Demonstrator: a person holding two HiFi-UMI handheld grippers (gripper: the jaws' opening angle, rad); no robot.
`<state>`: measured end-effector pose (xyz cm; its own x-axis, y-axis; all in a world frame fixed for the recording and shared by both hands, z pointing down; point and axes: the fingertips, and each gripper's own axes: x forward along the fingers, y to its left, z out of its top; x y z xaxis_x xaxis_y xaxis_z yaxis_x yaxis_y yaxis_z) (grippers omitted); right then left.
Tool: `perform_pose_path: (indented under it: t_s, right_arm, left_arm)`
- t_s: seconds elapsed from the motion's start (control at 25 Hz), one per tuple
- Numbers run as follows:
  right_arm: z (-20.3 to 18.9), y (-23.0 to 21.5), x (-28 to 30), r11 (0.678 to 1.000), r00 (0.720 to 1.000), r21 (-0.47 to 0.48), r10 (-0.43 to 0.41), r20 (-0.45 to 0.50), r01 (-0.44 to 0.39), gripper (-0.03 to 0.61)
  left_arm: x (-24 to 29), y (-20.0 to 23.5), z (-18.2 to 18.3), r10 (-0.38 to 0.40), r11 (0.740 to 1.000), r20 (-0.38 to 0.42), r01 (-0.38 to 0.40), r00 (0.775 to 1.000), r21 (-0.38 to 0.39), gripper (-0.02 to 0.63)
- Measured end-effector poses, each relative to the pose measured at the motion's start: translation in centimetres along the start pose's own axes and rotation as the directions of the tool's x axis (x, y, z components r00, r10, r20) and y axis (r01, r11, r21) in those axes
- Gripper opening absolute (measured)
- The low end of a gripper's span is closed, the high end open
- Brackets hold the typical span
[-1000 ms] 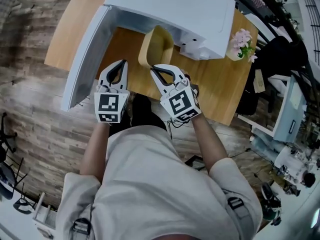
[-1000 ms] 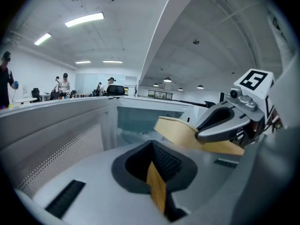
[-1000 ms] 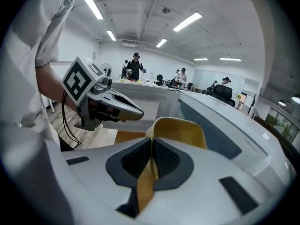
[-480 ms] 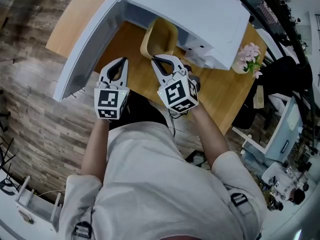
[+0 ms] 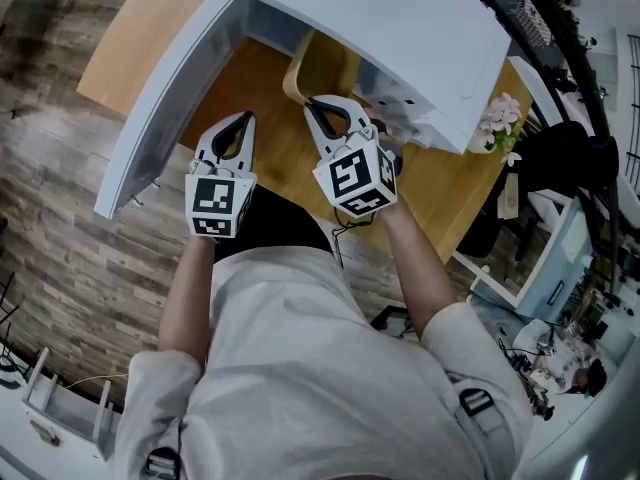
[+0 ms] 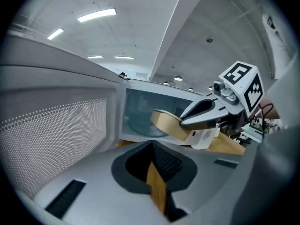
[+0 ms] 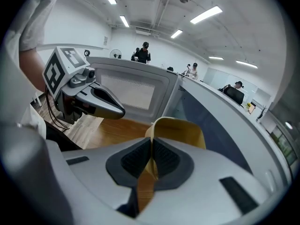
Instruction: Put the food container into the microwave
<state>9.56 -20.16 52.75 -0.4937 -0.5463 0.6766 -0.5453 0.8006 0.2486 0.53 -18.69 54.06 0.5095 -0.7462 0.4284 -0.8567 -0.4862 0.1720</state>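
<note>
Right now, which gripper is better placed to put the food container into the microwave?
Right. The right gripper is clamped on the food container by its rim, at the open microwave mouth; the left gripper is shut on nothing, beside the door.

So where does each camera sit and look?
Head view: on the person's head, facing steeply down at their pale shirt, wooden table, white microwave.
Left gripper view: on the left hand-held gripper, along its shut jaws into the microwave.
Right gripper view: on the right hand-held gripper, along jaws clamping the tan oval food container.
Shared: both gripper views show the container and the microwave.
</note>
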Motion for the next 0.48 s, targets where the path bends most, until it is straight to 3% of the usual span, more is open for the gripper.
perform_pose_path:
  t_s: [0.48]
  right_arm:
    - [-0.1, -1.7, 2.4, 1.0, 0.999, 0.01, -0.02, -0.039, 0.02, 0.021]
  left_arm:
    - [2.8, 0.6, 0.5, -0.059, 0.998, -0.007, 0.06, 0.998, 0.016, 0.011]
